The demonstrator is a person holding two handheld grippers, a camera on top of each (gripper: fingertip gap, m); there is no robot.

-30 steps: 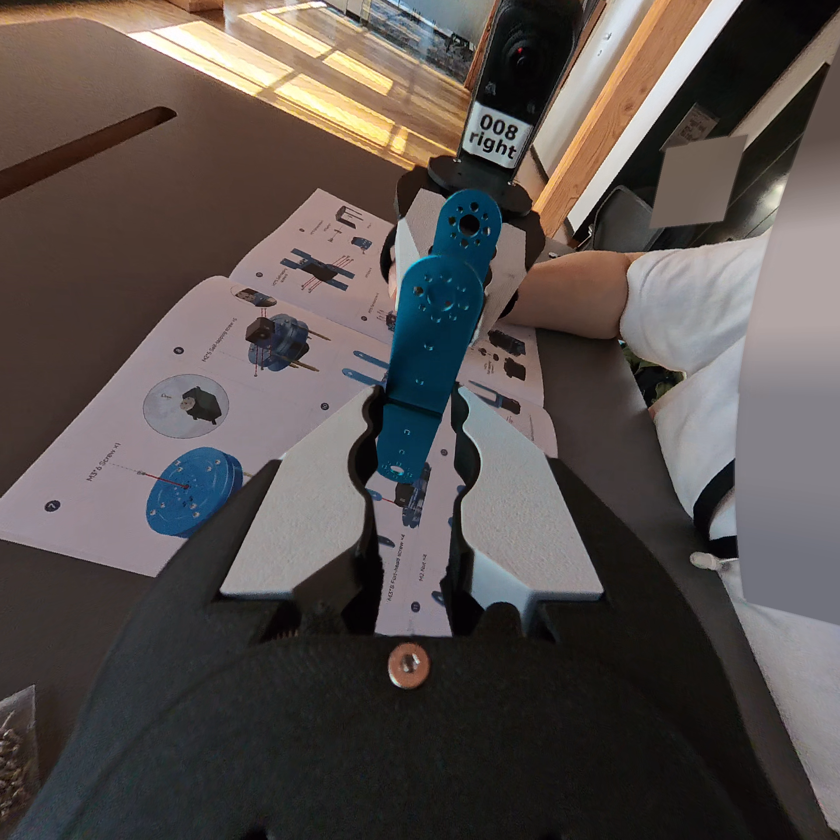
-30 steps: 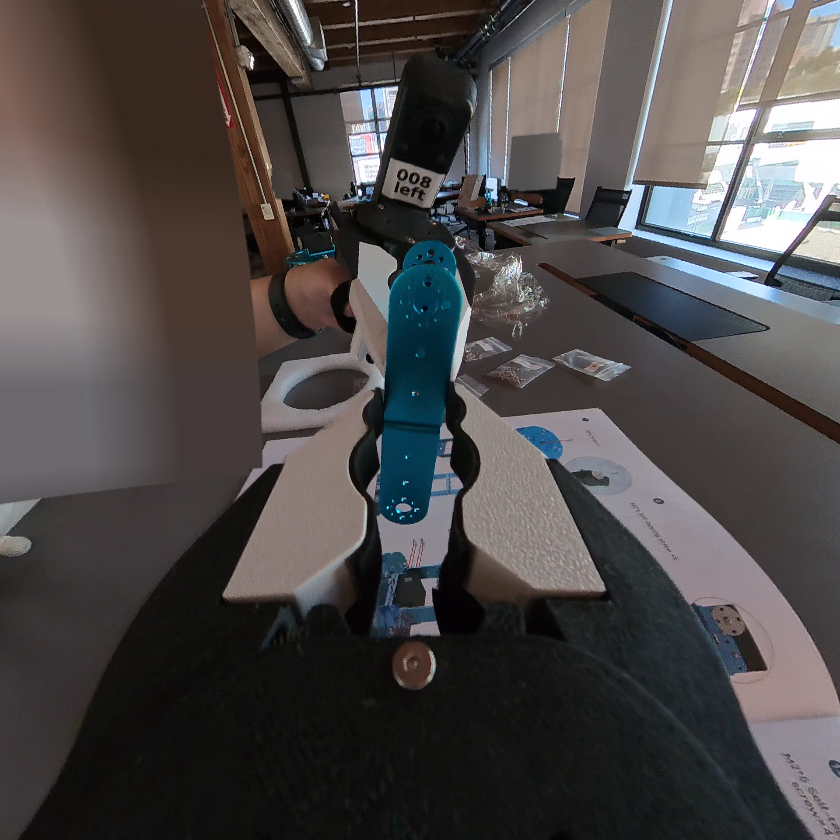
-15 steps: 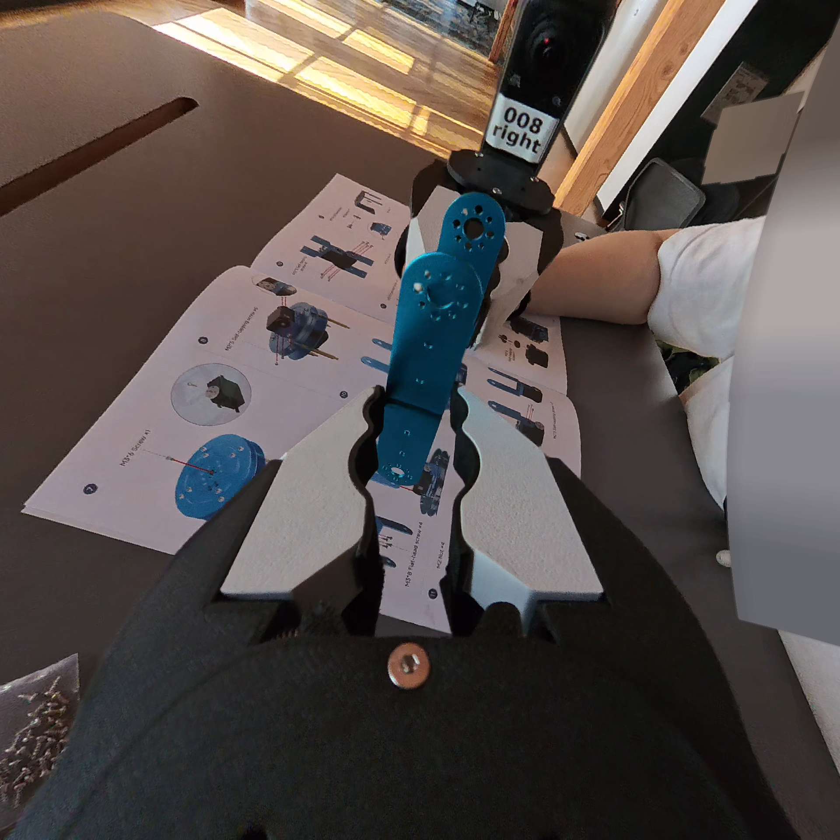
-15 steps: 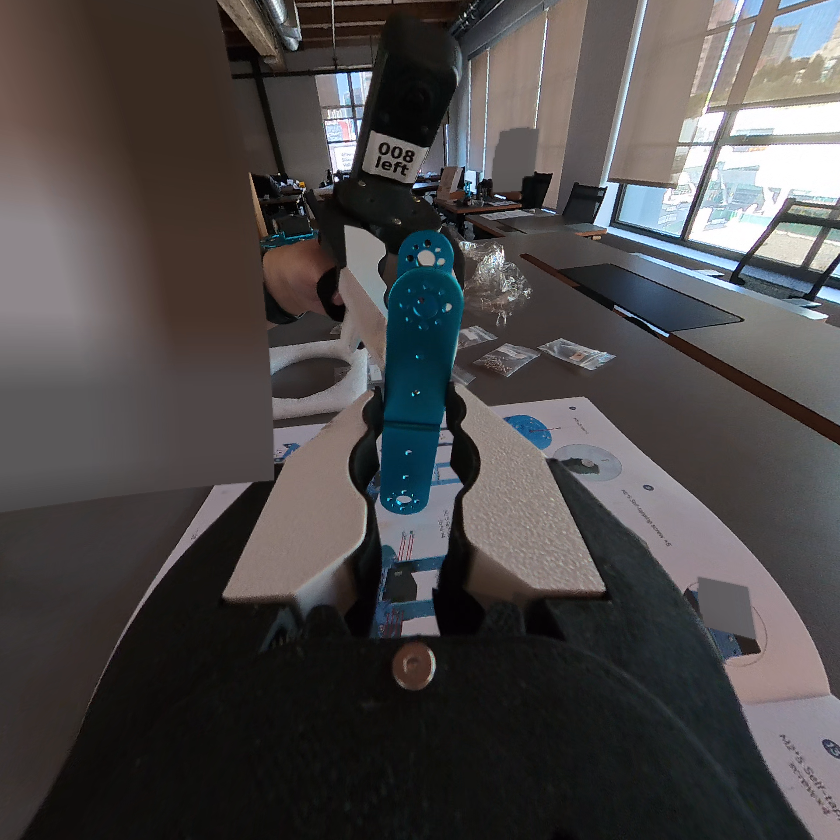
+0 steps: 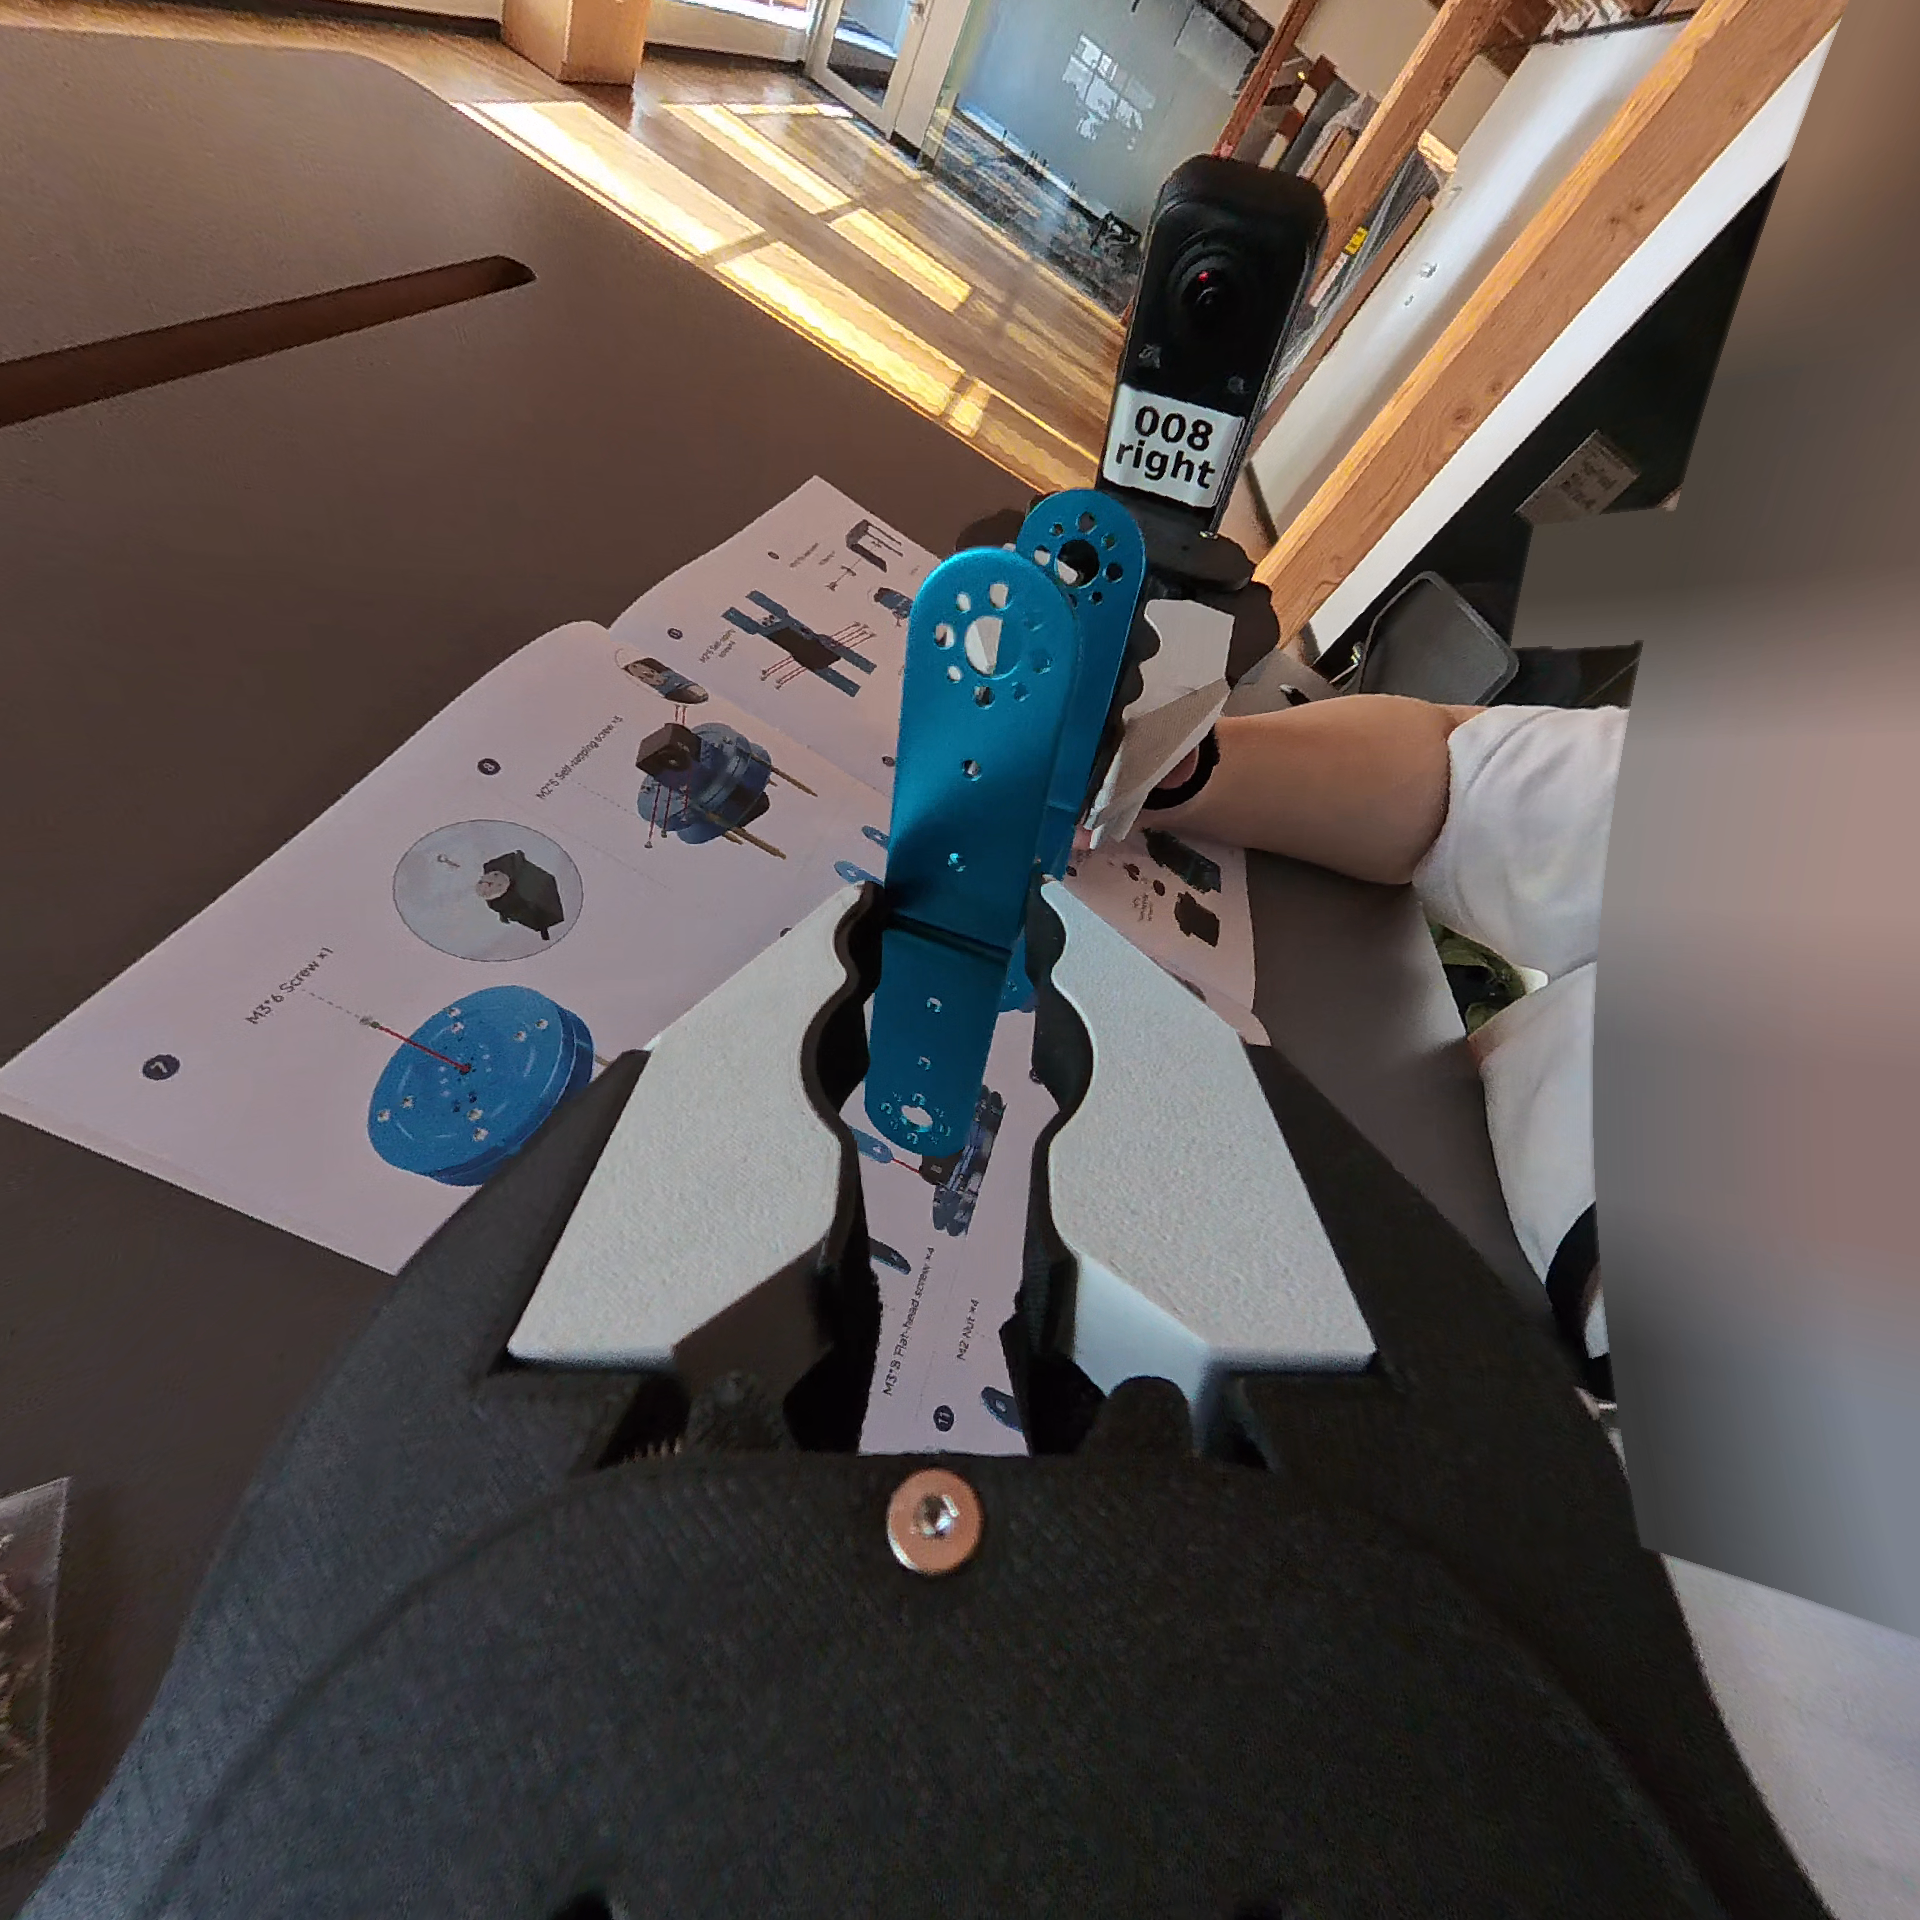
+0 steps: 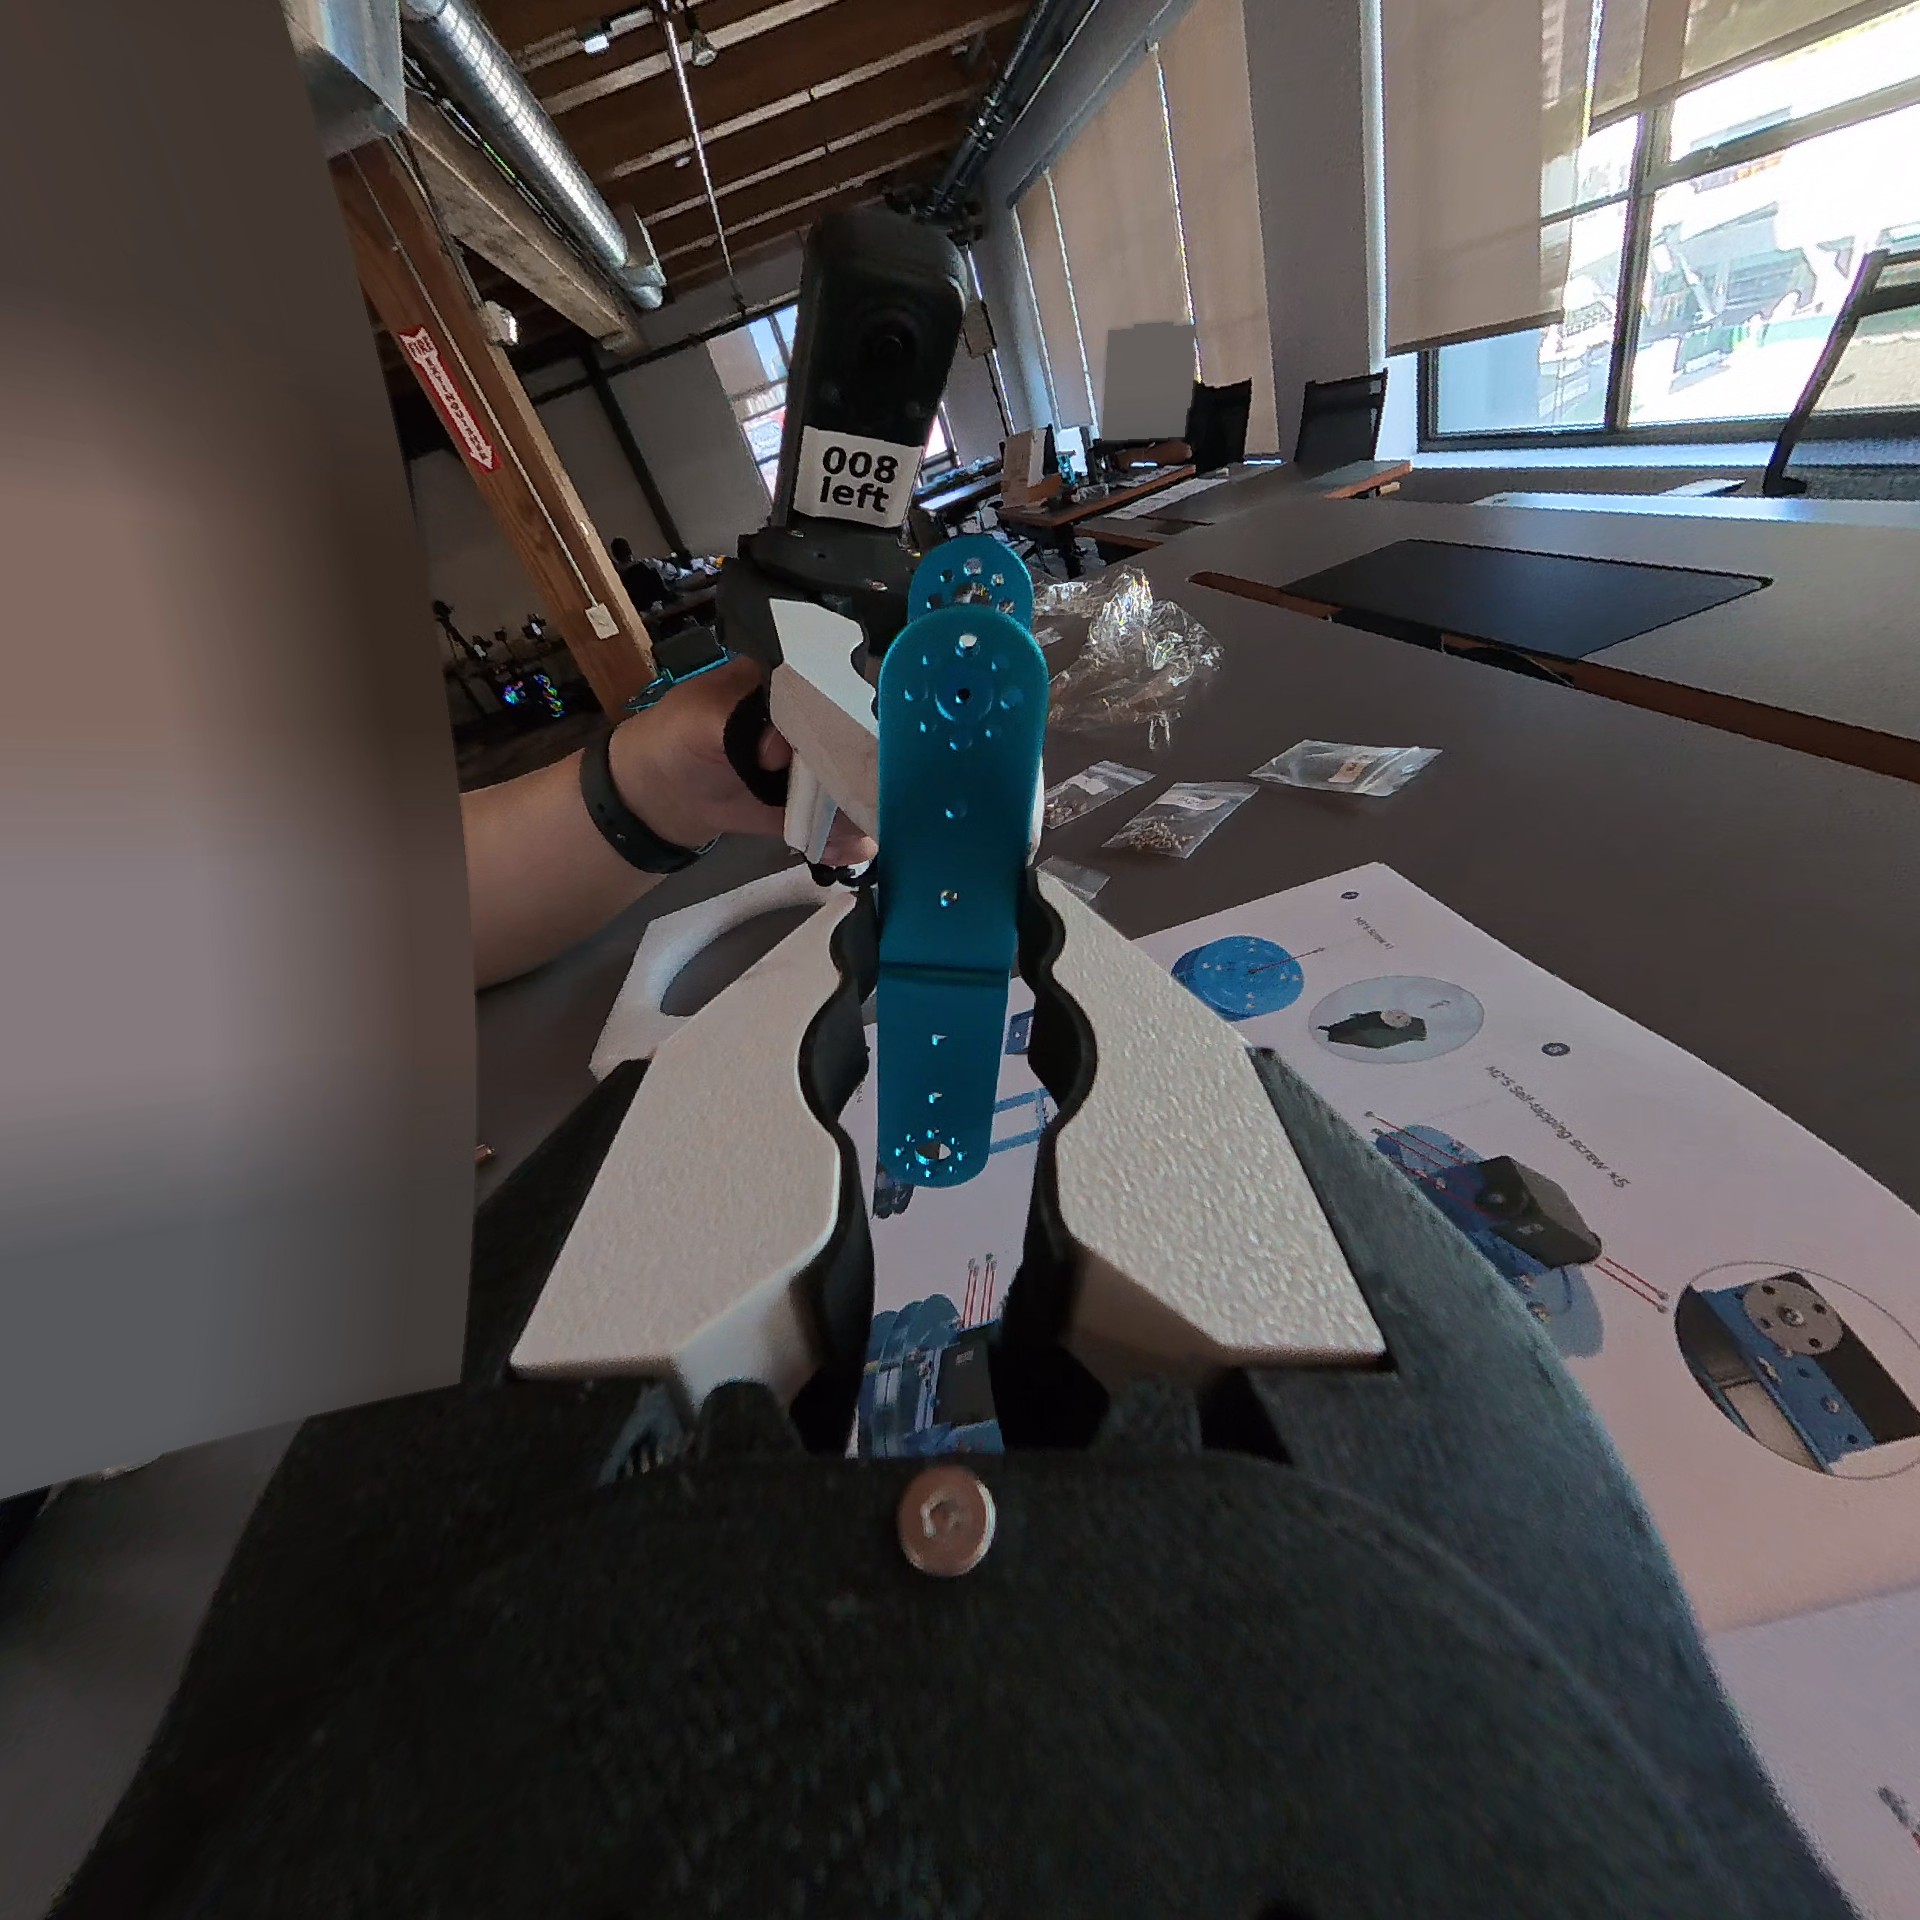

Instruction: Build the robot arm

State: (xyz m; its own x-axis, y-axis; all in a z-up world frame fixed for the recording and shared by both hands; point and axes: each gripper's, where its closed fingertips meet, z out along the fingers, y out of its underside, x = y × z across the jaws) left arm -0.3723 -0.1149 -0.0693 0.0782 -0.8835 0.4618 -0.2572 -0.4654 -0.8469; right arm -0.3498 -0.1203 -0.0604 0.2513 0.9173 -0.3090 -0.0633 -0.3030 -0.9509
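Note:
My left gripper [image 5: 951,914] is shut on the lower end of a bent blue metal bracket [image 5: 966,790] with round holes, held upright above the table. My right gripper [image 6: 945,914] is shut on a second, like bracket [image 6: 956,810]. The two grippers face each other. The brackets stand close, one just behind the other: the right one's rounded top [image 5: 1086,561] shows behind the left one, and the left one's top [image 6: 971,582] behind the right one. I cannot tell whether they touch. A hand [image 6: 675,769] holds the left gripper.
An open instruction booklet [image 5: 468,883] lies on the dark table [image 5: 312,520] under both grippers, also in the right wrist view [image 6: 1455,1091]. A white foam ring [image 6: 665,966], small bags of screws [image 6: 1184,816] and crumpled plastic wrap [image 6: 1122,644] lie beyond. A person's forearm [image 5: 1330,779] is at right. The grippers are tip to tip, or close to it.
Both grippers stay shut on their brackets. They have tilted and shifted a little over the booklet, and the far bracket now stands slightly to the right behind the near one.

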